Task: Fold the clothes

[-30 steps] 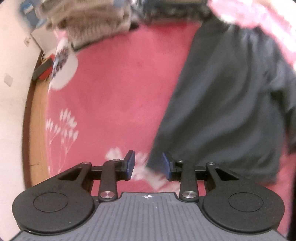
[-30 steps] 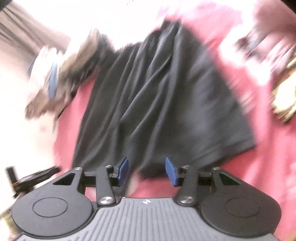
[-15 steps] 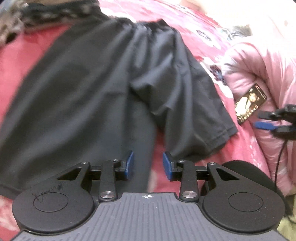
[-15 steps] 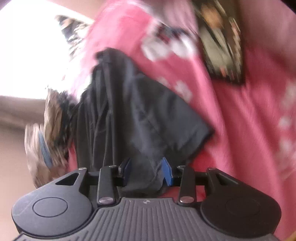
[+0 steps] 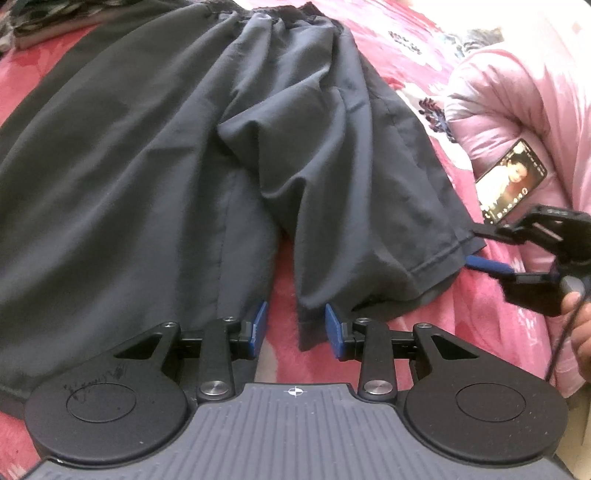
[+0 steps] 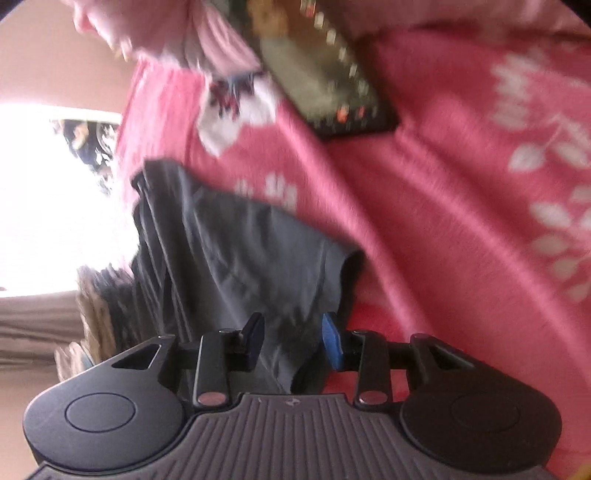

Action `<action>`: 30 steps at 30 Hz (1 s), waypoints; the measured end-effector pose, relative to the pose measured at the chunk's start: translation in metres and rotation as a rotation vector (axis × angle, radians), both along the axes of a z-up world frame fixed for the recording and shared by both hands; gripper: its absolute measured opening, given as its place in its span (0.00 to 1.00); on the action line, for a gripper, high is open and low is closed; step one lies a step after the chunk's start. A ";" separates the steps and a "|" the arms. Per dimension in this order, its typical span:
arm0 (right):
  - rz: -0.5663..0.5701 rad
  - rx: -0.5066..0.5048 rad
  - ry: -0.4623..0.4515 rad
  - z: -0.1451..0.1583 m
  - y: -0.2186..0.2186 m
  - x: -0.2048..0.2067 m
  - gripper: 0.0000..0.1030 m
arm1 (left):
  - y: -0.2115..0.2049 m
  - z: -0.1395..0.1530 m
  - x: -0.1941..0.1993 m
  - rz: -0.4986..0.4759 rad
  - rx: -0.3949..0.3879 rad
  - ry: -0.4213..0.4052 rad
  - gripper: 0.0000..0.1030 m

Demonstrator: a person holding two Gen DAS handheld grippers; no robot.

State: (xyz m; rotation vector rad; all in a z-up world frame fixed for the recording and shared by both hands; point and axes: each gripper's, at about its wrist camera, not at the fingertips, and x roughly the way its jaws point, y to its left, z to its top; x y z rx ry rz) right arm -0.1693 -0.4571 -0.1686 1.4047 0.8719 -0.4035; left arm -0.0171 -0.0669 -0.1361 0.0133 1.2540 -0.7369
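One pair of dark shorts (image 5: 192,177) covers most of the pink bed (image 5: 424,59), lying flat with the waistband at the far end and the two leg hems at the near end, so the long axis runs straight away from both tools. Taking the shorts as the landmark: a phone (image 5: 511,181) rests off their right edge, well clear of the cloth, and a heap of other clothes (image 5: 22,22) sits past the waistband's left corner.

The coming move turns on the near hems. The left leg spreads wide and flat; the right leg is narrower and rumpled, its outer corner reaching toward the phone side.

The left gripper (image 5: 295,326) hangs over the gap between the two legs, at the inner hem corner of the right leg. Its jaws stand partly apart, and a strip of cloth shows between them, though the pads do not look pressed on it, so nothing seems held.

The right gripper (image 6: 293,341) sits at the outer hem corner of the right leg, rolled onto its side. Dark cloth fills the space between its jaws, which are partly apart; whether the pads pinch the cloth I cannot tell through the blur.

In my judgement each hand is nearest its own corner of that right leg.
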 end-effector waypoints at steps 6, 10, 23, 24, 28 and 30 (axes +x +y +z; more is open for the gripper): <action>-0.055 0.107 -0.019 -0.009 -0.014 0.005 0.37 | -0.006 -0.002 -0.002 0.004 0.011 -0.001 0.33; -0.047 0.193 0.013 -0.024 -0.007 0.015 0.39 | -0.010 -0.002 -0.001 0.020 0.011 0.004 0.33; -0.017 0.369 0.070 -0.055 0.021 0.031 0.40 | -0.015 -0.005 0.004 0.020 0.036 0.022 0.33; -0.034 0.371 0.058 -0.057 0.020 0.032 0.40 | -0.015 -0.006 0.005 0.022 0.036 0.026 0.33; -0.116 0.344 -0.017 -0.057 0.010 0.028 0.38 | -0.016 -0.009 0.006 0.020 0.035 0.035 0.33; -0.151 0.295 -0.045 -0.054 0.004 0.025 0.38 | -0.017 -0.009 0.006 0.010 0.037 0.033 0.33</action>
